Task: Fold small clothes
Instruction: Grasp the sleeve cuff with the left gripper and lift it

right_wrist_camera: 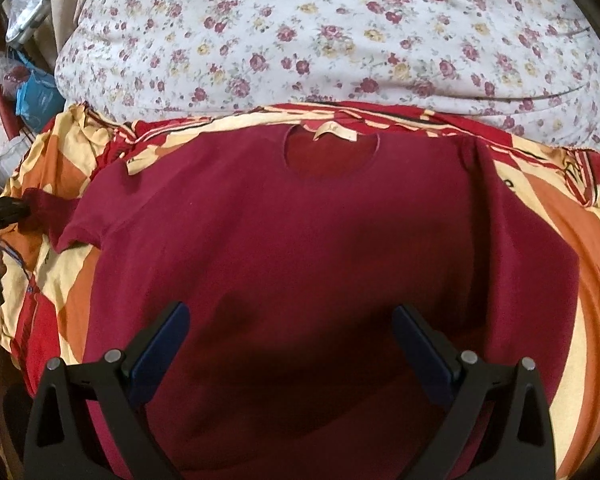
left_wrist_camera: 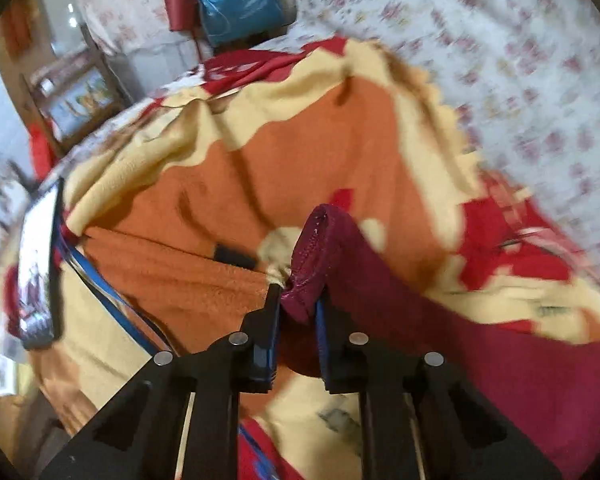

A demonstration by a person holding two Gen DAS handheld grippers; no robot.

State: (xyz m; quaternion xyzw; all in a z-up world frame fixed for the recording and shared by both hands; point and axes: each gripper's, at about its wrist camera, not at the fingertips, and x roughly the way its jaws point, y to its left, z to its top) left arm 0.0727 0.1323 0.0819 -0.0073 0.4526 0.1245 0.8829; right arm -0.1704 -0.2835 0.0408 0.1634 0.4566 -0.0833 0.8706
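Bed, patterned blanket [left_wrist_camera: 320, 152]. Left wrist: left gripper [left_wrist_camera: 298, 300] pinched on shirt [left_wrist_camera: 440, 340] sleeve hem, lifted. Right wrist: right gripper [right_wrist_camera: 291, 320] wide apart, empty, over shirt [right_wrist_camera: 300, 240] spread mid-blanket. Fold sleeve inward, keeping it taut and flat.

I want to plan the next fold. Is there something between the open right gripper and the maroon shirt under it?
Nothing visible does. The right gripper hangs open directly over the maroon shirt, which lies flat on the blanket. The left gripper is off at the sleeve, pinching its edge.
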